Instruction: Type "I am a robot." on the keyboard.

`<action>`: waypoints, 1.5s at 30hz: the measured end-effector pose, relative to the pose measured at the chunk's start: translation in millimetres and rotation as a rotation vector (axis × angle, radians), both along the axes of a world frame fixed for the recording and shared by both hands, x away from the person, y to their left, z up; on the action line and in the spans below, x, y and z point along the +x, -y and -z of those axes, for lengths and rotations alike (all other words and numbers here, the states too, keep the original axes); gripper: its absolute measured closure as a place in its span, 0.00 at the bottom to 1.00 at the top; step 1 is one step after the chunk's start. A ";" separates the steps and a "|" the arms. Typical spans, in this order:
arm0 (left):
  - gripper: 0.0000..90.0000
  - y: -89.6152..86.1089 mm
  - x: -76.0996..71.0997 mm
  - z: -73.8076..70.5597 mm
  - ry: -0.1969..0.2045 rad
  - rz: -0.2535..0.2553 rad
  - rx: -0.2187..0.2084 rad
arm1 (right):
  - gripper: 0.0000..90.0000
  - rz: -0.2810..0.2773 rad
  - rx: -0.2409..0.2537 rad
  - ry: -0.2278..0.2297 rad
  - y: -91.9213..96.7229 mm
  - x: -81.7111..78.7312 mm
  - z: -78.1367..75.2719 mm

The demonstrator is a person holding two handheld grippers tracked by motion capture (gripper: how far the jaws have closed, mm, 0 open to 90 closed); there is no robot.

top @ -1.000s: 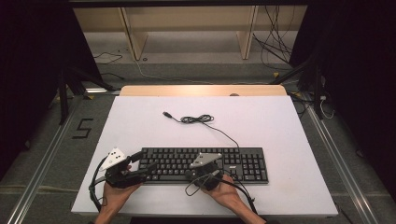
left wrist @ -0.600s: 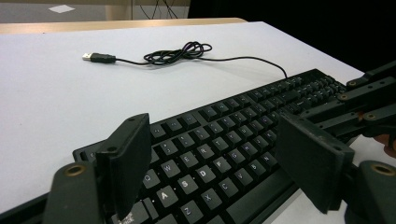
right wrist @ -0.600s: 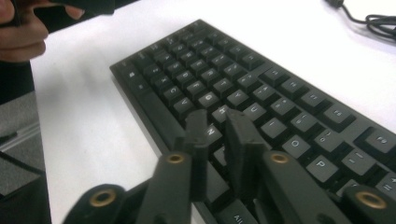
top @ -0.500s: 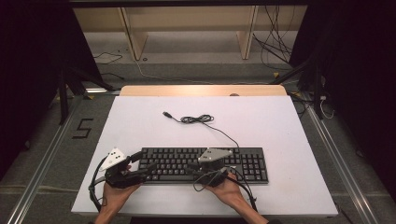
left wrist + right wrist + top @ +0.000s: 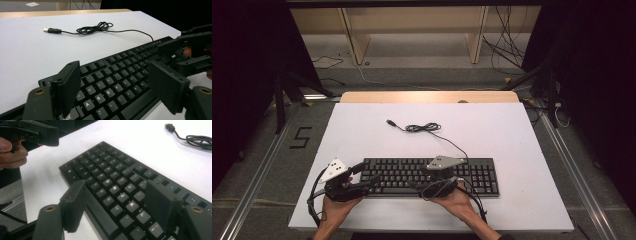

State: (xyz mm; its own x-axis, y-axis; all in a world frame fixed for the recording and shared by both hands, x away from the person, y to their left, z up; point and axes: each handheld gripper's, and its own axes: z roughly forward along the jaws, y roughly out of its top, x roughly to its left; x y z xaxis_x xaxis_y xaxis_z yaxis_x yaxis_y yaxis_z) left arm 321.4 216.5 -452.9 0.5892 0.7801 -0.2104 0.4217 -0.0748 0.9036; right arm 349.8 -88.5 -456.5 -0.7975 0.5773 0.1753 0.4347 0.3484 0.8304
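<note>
A black keyboard (image 5: pixel 432 176) lies across the near part of the white table (image 5: pixel 492 130). Its thin cable runs back to a loose coil (image 5: pixel 422 128) and a USB plug (image 5: pixel 389 121). My left gripper (image 5: pixel 366 175) hovers at the keyboard's left end, jaws wide open above the letter keys (image 5: pixel 107 85). My right gripper (image 5: pixel 416 186) hangs over the keyboard's middle front and points toward the left end. Its jaws have just been opening. They stand apart over the lower key rows (image 5: pixel 117 202) with nothing gripped between them.
A wooden strip (image 5: pixel 429 96) borders the table's far edge, with wooden frame legs (image 5: pixel 354 37) and loose cables (image 5: pixel 507 47) on the floor behind. Black curtains flank both sides. In the right gripper view, the other hand (image 5: pixel 12 152) holds the left gripper (image 5: pixel 32 131).
The right gripper has shifted a little to the right and away from the person over the keyboard. The left gripper has stayed where it was.
</note>
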 end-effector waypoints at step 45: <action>0.99 36.8 44.5 9.3 -0.162 0.091 0.186 | 0.26 0.040 0.047 0.047 26.2 -6.6 -13.2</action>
State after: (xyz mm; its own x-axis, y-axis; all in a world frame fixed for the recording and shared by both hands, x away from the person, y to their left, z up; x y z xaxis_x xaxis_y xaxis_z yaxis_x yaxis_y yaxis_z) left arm 365.9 179.7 -462.2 0.6289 0.7596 -0.1658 0.5437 -0.2773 0.7921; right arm 343.2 -114.7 -443.2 -0.7817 0.6012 0.1657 0.4078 0.2918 0.8652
